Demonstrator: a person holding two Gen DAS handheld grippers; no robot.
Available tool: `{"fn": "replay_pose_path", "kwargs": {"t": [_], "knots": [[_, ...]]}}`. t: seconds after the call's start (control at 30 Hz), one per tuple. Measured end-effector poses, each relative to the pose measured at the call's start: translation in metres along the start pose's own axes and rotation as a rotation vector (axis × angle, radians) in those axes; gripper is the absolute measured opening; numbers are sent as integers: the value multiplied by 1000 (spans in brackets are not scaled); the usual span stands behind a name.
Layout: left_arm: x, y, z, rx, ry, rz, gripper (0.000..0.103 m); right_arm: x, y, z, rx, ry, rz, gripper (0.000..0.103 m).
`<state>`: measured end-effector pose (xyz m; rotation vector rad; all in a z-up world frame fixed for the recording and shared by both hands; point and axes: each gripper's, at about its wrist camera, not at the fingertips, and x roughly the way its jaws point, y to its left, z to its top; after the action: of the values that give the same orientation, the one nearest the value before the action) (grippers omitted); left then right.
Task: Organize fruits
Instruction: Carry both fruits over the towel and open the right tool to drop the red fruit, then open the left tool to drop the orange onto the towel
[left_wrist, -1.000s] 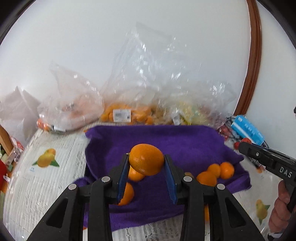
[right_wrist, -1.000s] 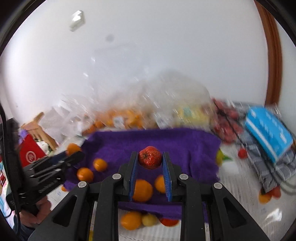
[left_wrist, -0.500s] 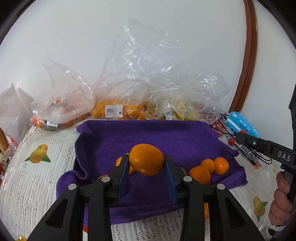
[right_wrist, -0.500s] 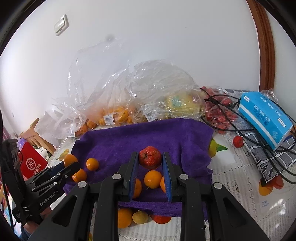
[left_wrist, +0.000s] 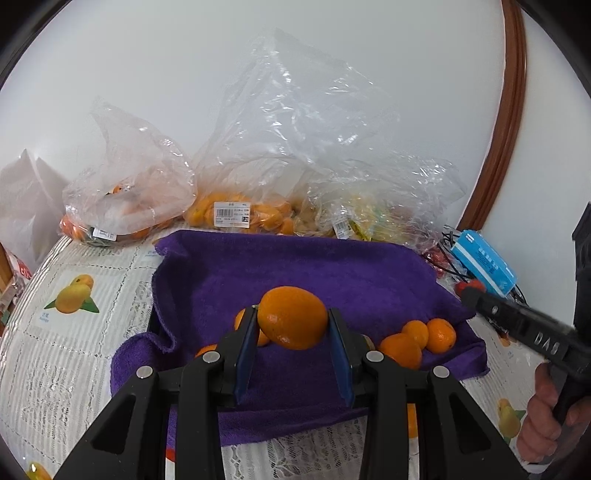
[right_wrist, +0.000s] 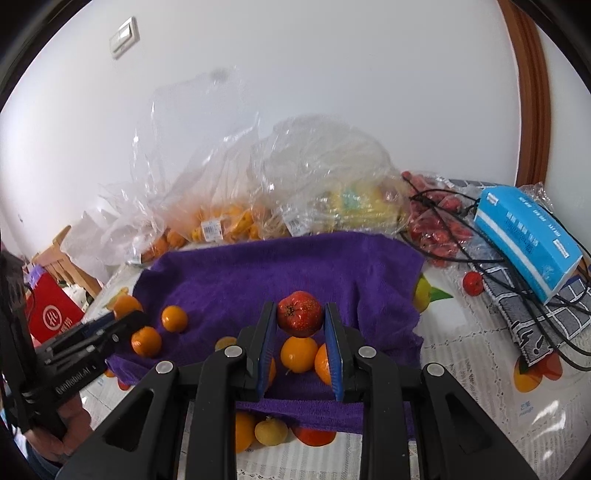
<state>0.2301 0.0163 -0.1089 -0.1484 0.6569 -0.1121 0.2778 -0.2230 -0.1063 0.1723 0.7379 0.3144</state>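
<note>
Above the rumpled purple towel (left_wrist: 369, 280), a large round orange (left_wrist: 292, 317) is clamped by the left gripper (left_wrist: 291, 332) and a small red fruit (right_wrist: 299, 313) by the right gripper (right_wrist: 300, 328), while several small oranges (left_wrist: 417, 338) already on it suggest sorting is judged partway done.

A plain white wall (right_wrist: 332, 74) fills the back of the room, evenly lit by soft daylight. A white switch plate (right_wrist: 125, 37) sits high on it to the left. A brown wooden door frame (right_wrist: 532, 92) curves up the right side. The counter (left_wrist: 66, 339) wears a white lace cloth printed with fruit pictures. At far left stands what may be a wooden chair (right_wrist: 72, 267).
</note>
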Motion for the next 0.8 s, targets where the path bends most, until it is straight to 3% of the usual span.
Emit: {"fn": "replay_pose_path", "kwargs": {"t": [0.23, 0.67, 0.8], "knots": [[8, 6, -2, -26, 32, -4, 36, 21, 9, -11, -37, 79, 12, 26], [14, 4, -3, -15, 56, -12, 36, 24, 12, -14, -56, 96, -17, 26], [21, 0, -6, -1, 77, -20, 36, 17, 15, -12, -58, 74, -15, 40]]}}
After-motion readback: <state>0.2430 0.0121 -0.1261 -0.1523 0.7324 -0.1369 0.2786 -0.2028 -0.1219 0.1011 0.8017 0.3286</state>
